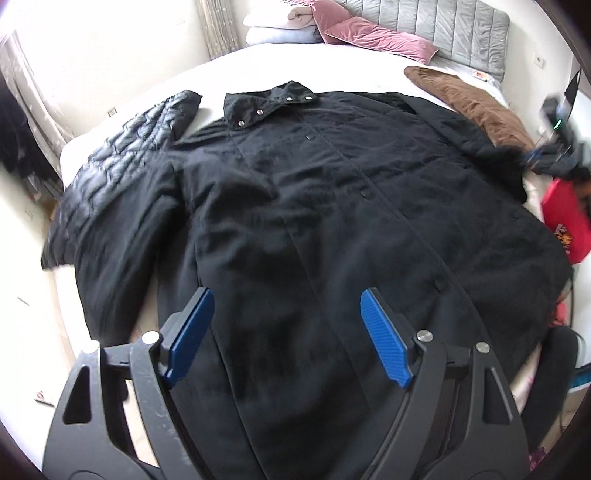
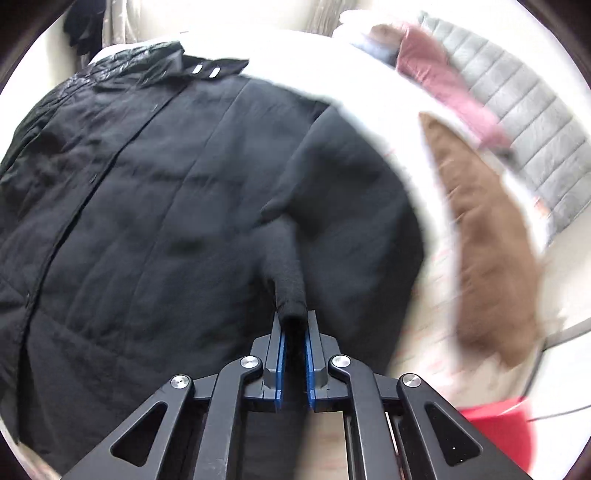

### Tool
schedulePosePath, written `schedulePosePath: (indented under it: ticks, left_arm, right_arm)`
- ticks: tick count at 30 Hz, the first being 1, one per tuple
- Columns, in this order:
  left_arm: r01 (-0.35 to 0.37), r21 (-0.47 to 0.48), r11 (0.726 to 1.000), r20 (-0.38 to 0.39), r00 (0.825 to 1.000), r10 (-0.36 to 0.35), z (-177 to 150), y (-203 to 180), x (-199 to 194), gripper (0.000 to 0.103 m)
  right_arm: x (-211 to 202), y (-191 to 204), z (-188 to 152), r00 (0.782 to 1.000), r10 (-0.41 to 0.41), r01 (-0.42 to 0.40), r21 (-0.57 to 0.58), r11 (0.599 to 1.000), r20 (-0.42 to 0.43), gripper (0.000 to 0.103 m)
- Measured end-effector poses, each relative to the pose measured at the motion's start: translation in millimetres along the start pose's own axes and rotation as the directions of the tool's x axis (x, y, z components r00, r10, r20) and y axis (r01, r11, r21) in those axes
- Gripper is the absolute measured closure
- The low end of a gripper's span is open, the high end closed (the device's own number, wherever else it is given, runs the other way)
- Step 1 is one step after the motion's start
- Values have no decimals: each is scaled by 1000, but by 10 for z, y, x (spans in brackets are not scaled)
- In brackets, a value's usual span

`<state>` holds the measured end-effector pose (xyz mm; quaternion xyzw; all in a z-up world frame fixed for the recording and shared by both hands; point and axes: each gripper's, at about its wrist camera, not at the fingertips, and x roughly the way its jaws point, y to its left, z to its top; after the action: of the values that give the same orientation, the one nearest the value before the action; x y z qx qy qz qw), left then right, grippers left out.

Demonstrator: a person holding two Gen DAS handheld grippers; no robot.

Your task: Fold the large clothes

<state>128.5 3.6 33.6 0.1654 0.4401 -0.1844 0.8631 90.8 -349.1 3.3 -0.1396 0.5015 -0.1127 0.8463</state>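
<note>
Pinching the black coat's (image 2: 155, 206) sleeve cuff (image 2: 290, 295), the right gripper (image 2: 293, 332) is clamped; the left gripper (image 1: 286, 314) gapes wide above it.

Black tongs (image 1: 286, 321), blue ribbed pads (image 1: 384, 341)

We see a white bed (image 1: 332, 62) carrying a black coat (image 1: 314, 221) spread flat, a brown garment (image 1: 476, 107) beside it, and pink pillows (image 1: 369, 33) with folded white bedding (image 1: 280, 26) near the headboard.
</note>
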Motion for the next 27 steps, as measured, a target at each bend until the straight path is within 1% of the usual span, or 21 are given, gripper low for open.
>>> schedulePosePath:
  ticks: [2,4,5,6,7,8,9,10,13,15,16,17,19,20,21,23,24,25,27]
  left_arm:
    - [3,1,1000,13,1000,-3,133,1,135,21]
    - [14,-6,1000,16,1000,-14,233,-13,258,21]
    - [26,-15,1000,14,1000,-25,292,-23,356,21]
    - [33,-21,999,12,999,-32,315,-27,405,21]
    - [47,-32,998,8,999,-47,344,-35,483,21]
    - [57,-39,998,8,998,-57,353,-37,519,21]
    - [67,-47,997,10,998,-67,356,-36,558,21]
    - [78,-54,996,15,997,-77,349,-33,604,21]
    - [77,-56,996,21,997,-76,307,-16,692,21]
    - [68,-53,996,24,997,-67,273,7,725,21]
    - [61,-55,997,27,998,-59,239,28,737,21]
    - [54,-58,997,27,998,-52,214,49,743,21]
    - [41,-63,997,26,999,-40,179,103,733,21]
    - [26,-66,998,25,999,-24,148,154,702,21]
    - [14,-71,997,26,1000,-13,123,209,674,21]
    - [-2,-97,995,30,1000,5,64,374,595,21]
    - [-9,-117,993,30,999,12,35,469,557,21]
    - [-14,-135,991,29,999,18,11,546,533,21]
    - [-35,-194,980,23,999,40,-58,764,462,21]
  right_arm:
    - [-112,-391,220,997,-72,70,49,996,26,96]
    - [-159,-745,410,989,-143,139,102,985,34,96]
    - [-165,-946,509,979,-200,194,126,973,38,96]
    - [-137,-1206,640,959,-283,275,151,949,33,96]
    - [-93,-1395,728,939,-343,335,170,927,21,96]
    - [-52,-1524,784,925,-381,372,184,910,12,96]
    - [30,-1739,871,902,-433,424,211,881,-6,96]
    - [134,-1948,946,882,-470,462,242,853,-29,96]
    - [512,-2381,1098,843,-530,533,294,794,-95,96]
    - [792,-2518,1158,811,-570,581,286,762,-129,95]
    - [982,-2565,1178,786,-601,617,271,739,-149,95]
    - [1066,-2578,1150,767,-621,640,260,723,-162,94]
    - [1381,-2581,1092,705,-677,708,251,660,-210,90]
    - [1419,-2563,1065,685,-693,727,258,636,-224,89]
    - [1458,-2548,1017,681,-693,730,288,619,-237,83]
    - [1413,-2491,952,741,-630,666,365,650,-231,64]
    - [1370,-2432,926,793,-567,603,414,682,-221,45]
    - [1312,-2364,913,842,-498,534,460,709,-208,41]
    - [1200,-2225,911,916,-361,398,529,750,-178,41]
